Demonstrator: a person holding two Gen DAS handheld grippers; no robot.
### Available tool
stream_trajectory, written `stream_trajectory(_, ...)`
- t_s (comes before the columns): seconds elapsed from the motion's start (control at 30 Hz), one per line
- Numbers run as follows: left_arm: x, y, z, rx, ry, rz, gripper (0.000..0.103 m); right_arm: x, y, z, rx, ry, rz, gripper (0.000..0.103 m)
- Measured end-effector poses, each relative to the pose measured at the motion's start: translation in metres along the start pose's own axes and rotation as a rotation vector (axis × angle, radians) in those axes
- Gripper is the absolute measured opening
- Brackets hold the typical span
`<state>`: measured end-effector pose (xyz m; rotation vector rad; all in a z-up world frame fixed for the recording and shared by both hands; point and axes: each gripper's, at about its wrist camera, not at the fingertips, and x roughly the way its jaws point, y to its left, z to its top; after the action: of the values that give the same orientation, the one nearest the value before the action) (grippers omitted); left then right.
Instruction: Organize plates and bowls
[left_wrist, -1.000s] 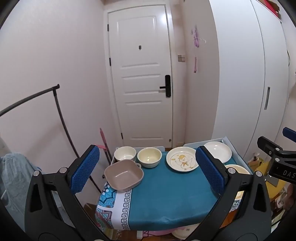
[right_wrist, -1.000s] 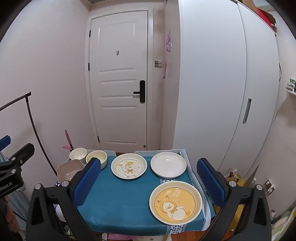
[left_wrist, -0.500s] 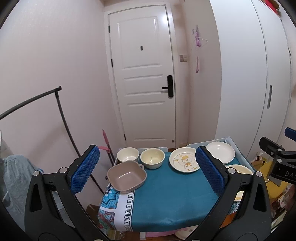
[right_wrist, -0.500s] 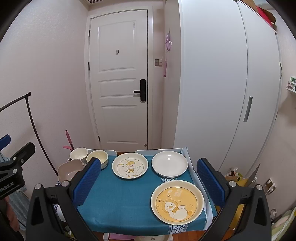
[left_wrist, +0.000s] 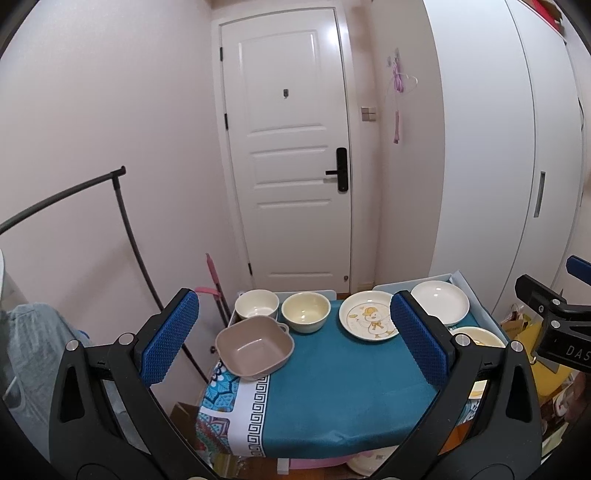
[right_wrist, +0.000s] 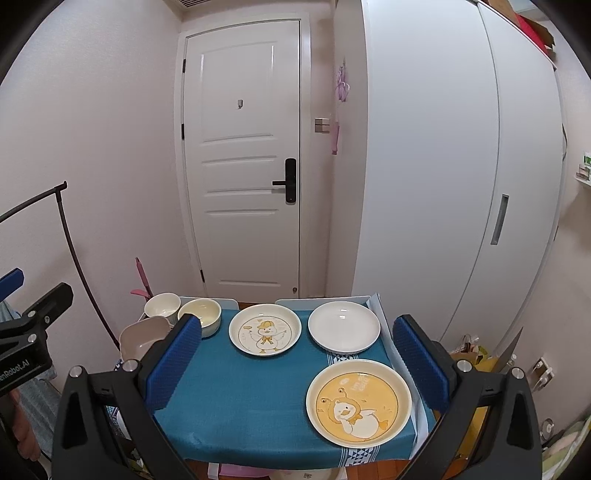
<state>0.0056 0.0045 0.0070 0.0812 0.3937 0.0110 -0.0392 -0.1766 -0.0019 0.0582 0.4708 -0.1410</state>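
Teal cloth (right_wrist: 236, 398) over small table, yellow duck plate (right_wrist: 358, 400) at near right corner, half hidden in left view, beige square bowl (left_wrist: 254, 348) overhanging left edge, left gripper (left_wrist: 294, 339) and right gripper (right_wrist: 300, 365) both spread wide, holding nothing

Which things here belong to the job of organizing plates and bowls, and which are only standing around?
Job: yellow duck plate, white duck plate, plain white plate, two round bowls, square beige bowl.

Around: door, clothes rail, wardrobe.

Bare teal cloth (right_wrist: 236, 398) lies open between bowls (left_wrist: 255, 345) and plates (right_wrist: 358, 400).
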Motion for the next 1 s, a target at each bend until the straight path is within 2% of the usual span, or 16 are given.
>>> stream_trajectory(0.4,0.002,0.0,0.002,-0.012,-0.002,-0.02,0.103,0.002,0.003,0.004,-0.009,-0.001,0.004,0.103)
stream_trajectory(1.0,0.012,0.002,0.002,-0.009,0.018,-0.003,0.103,0.005,0.002,0.003,-0.006,0.007,0.005,0.103)
